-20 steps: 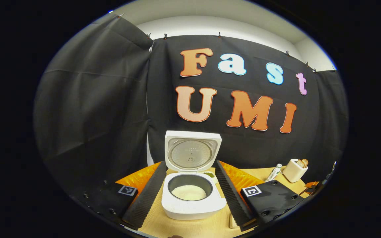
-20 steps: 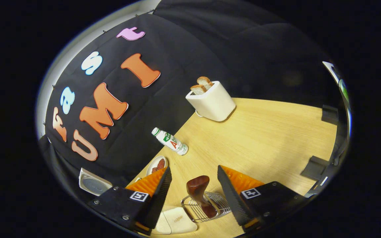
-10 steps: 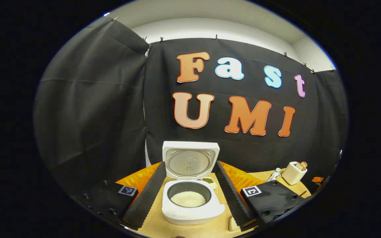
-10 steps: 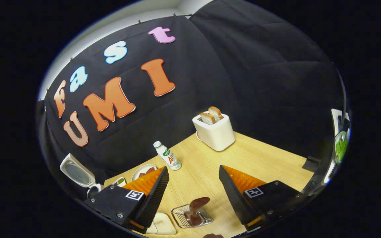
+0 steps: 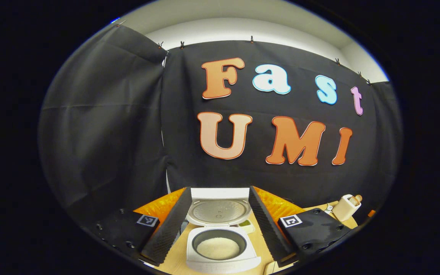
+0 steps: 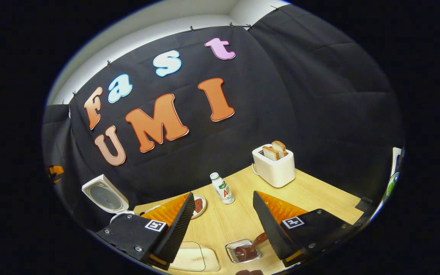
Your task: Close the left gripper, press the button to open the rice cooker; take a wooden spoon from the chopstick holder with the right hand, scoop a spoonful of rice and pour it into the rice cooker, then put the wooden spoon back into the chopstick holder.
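Note:
The white rice cooker [image 5: 223,263] stands open, its lid [image 5: 219,209] upright and white rice [image 5: 217,248] in the pot. My left gripper [image 5: 219,190] hangs open in front of it, a finger to each side, touching nothing. In the right gripper view the cooker's lid [image 6: 105,196] sits at the far left. The wire chopstick holder [image 6: 239,253] stands near the bottom, with the dark wooden spoon [image 6: 251,247] leaning in it. My right gripper [image 6: 223,194] is open and empty, above and behind the holder, and its right finger covers the end of the spoon's handle.
A white toaster [image 6: 275,166] with bread stands at the back right of the wooden table [image 6: 319,194]. A small bottle [image 6: 222,188], a plate [image 6: 199,205] with dark food and a flat white container [image 6: 193,260] lie between the fingers and the cooker. A small green dish [image 5: 245,224] sits beside the cooker.
The right gripper has drawn back and up from the holder, leaving the spoon in it. The left gripper view has tilted up, so the cooker sits lower.

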